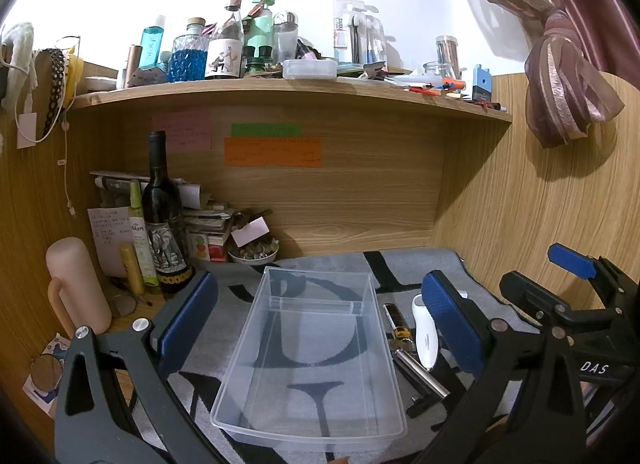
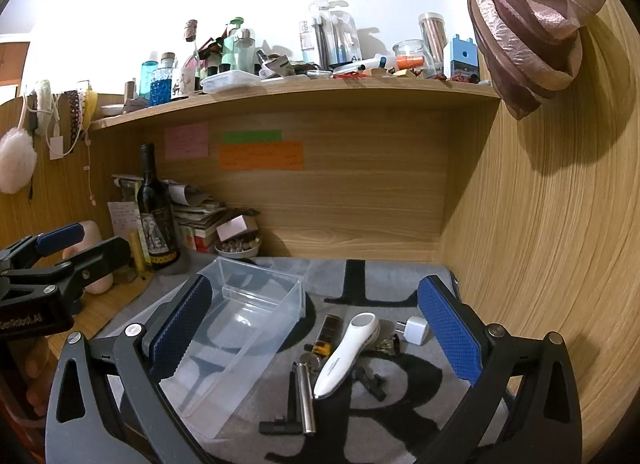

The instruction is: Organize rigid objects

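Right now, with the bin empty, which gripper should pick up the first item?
Right. The right gripper hangs open with the white device and metal cylinder lying between its jaws. The left gripper is open around the bin, with the items off to its right.

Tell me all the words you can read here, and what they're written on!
"DAS": on the right gripper body.
"GenRobot.AI": on the left gripper body.
Sticky notes, wine bottle label, white device: print too small to read.
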Demonstrator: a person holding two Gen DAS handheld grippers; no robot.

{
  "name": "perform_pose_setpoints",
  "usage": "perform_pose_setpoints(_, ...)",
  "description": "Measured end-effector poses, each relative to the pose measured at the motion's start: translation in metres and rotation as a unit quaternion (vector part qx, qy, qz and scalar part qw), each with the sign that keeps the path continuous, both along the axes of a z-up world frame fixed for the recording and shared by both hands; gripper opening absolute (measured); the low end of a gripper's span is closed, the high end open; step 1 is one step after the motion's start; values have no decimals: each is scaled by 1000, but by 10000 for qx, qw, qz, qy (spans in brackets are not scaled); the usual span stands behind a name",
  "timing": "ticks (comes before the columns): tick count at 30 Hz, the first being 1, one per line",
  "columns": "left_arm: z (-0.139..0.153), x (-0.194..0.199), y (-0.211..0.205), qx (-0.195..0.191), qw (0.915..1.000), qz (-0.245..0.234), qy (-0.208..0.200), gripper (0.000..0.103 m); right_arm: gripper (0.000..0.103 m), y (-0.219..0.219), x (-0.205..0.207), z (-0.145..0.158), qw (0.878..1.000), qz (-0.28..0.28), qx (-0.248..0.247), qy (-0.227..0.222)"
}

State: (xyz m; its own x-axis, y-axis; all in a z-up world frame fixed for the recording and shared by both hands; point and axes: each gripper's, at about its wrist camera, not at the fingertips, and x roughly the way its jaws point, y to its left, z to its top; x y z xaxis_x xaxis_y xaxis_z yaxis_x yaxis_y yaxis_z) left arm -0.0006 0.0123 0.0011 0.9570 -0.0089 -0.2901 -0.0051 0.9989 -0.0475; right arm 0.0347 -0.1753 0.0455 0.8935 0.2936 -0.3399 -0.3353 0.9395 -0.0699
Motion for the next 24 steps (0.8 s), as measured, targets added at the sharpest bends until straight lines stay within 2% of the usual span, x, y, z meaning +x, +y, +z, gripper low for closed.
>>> perform_pose_setpoints(24,1,-3,-1,16,10000,-8,-25,103,103,4,-4,1,10000,31,-53,-72)
